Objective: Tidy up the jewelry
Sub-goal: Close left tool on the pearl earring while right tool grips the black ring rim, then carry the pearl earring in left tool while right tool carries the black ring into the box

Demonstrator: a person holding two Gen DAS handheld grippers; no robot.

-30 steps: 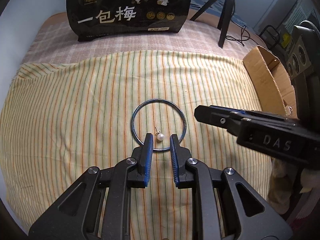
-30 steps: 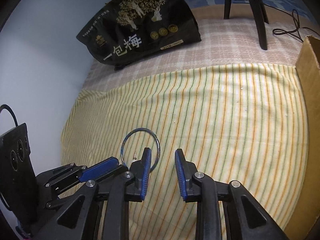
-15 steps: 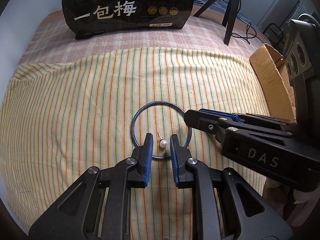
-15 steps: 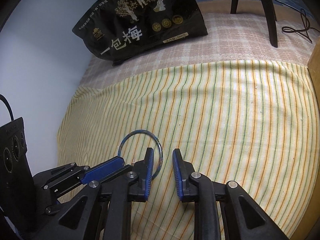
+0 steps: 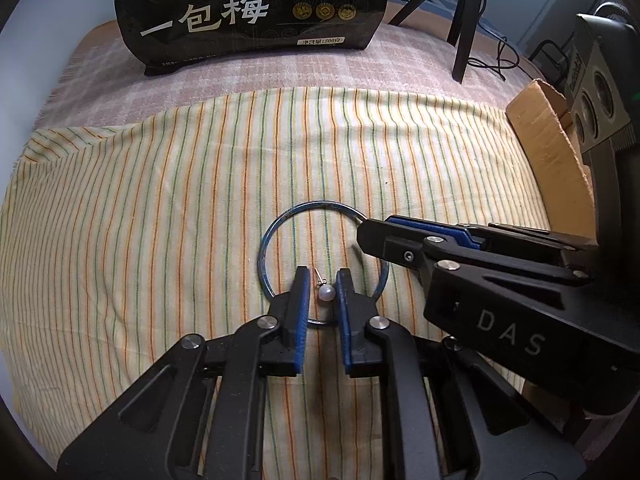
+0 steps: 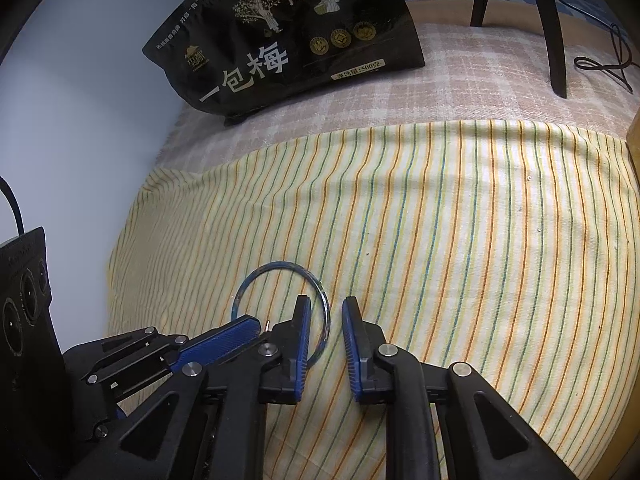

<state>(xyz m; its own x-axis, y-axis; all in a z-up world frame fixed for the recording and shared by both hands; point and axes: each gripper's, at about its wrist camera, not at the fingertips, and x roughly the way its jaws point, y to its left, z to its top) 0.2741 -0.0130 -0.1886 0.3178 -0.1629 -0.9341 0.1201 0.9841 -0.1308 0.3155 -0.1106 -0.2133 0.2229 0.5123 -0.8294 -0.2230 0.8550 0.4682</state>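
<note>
Seen down along the left gripper (image 5: 323,280), a pearl stud earring (image 5: 325,293) is framed between its two blue-padded jaws, the pearl lying close against the right-hand pad while a slight gap shows on the other side. These jaws have just been closing, with the earring between them; whether the pads already press on the pearl cannot be told. The earring's thin post is angled up and away from the tips. Around the jaw tips a thin blue bangle (image 5: 280,226) is laid flat on the striped yellow cloth (image 5: 140,220), with the earring inside its ring.

From the right of that tool, the right gripper (image 6: 325,312) is brought in low over the bangle's rim. Its jaws, too, have just been closing, and a stretch of the ring (image 6: 326,312) is seen between the pads, nearer the left one; a gap remains beside the other pad, so nothing is clamped.

Beyond both tools, a black snack bag (image 5: 256,8) is propped at the far end of the surface, on a pale checked cloth (image 5: 360,72). A cardboard box (image 5: 548,152) is glimpsed to the right of the left gripper.
</note>
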